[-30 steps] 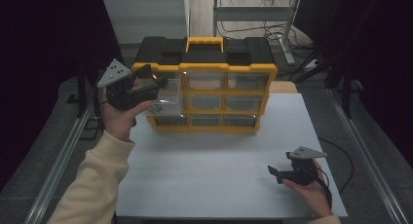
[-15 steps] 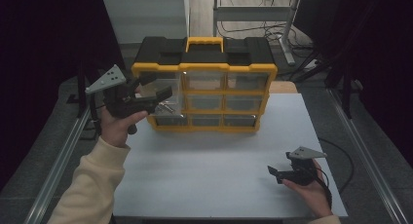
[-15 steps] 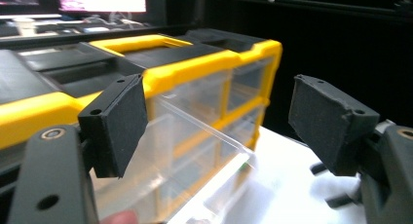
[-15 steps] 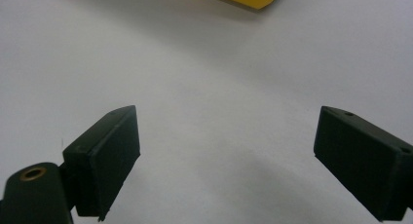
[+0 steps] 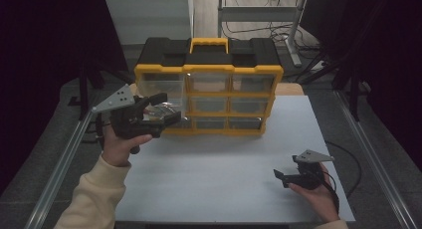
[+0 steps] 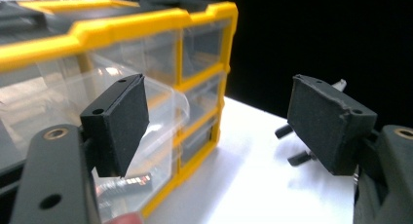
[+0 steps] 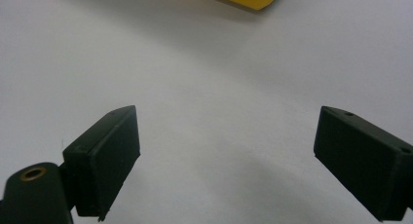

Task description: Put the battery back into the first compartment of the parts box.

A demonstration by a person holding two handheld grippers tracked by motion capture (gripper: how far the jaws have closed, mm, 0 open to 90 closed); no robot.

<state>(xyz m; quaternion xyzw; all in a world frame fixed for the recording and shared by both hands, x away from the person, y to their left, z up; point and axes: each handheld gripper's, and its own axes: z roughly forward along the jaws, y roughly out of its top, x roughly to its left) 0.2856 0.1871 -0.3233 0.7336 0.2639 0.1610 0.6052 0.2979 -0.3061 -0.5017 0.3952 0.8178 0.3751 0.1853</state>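
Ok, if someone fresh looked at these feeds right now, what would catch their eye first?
Probably the yellow-framed drawer organizer at the far side of the white table, with one clear drawer in its left column pulled out. Next, the left gripper right in front of that drawer, its jaws apart after just opening. The right gripper rests open at the table's near right.

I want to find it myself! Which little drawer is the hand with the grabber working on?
Look for the big yellow and black organizer at the back of the white table. It has rows of clear drawers. The one you want is the clear drawer in the left column, middle row: it alone sticks out, pulled forward beside the left gripper.
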